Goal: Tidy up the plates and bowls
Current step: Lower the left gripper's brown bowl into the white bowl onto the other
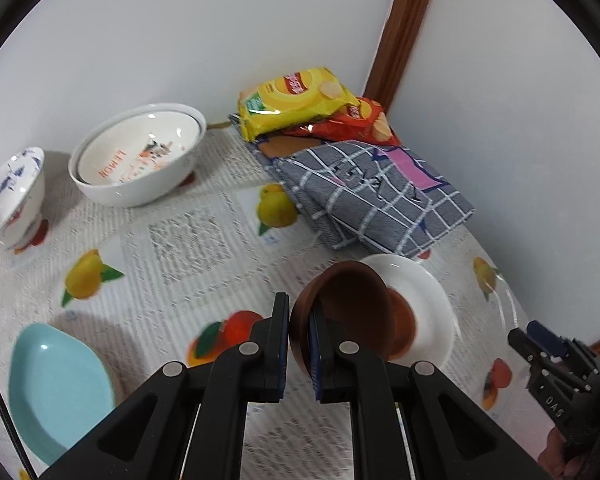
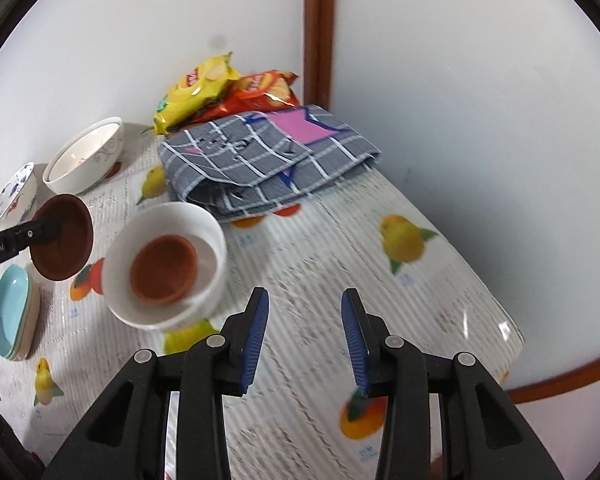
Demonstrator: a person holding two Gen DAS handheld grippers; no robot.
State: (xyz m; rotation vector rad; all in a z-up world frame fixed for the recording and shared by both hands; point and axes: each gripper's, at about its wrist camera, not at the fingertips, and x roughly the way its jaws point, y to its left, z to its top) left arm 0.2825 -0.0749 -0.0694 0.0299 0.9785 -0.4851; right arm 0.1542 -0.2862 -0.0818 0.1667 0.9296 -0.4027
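My left gripper (image 1: 299, 322) is shut on the rim of a dark brown bowl (image 1: 352, 312) and holds it tilted above the table, just left of a white bowl (image 1: 428, 304). The held brown bowl also shows in the right wrist view (image 2: 66, 240), with the left gripper's fingers (image 2: 40, 232) clamped on it. The white bowl (image 2: 210, 224) has a second brown bowl (image 2: 164, 270) resting inside it. My right gripper (image 2: 304, 332) is open and empty, above the tablecloth to the right of the white bowl.
Two nested white bowls (image 1: 140, 160) and a blue-patterned bowl (image 1: 12, 192) stand by the back wall. Light blue dishes (image 1: 56, 388) sit at the front left. A folded grey checked cloth (image 1: 372, 196) and snack bags (image 1: 300, 100) fill the back corner. The table edge (image 2: 512, 344) is at the right.
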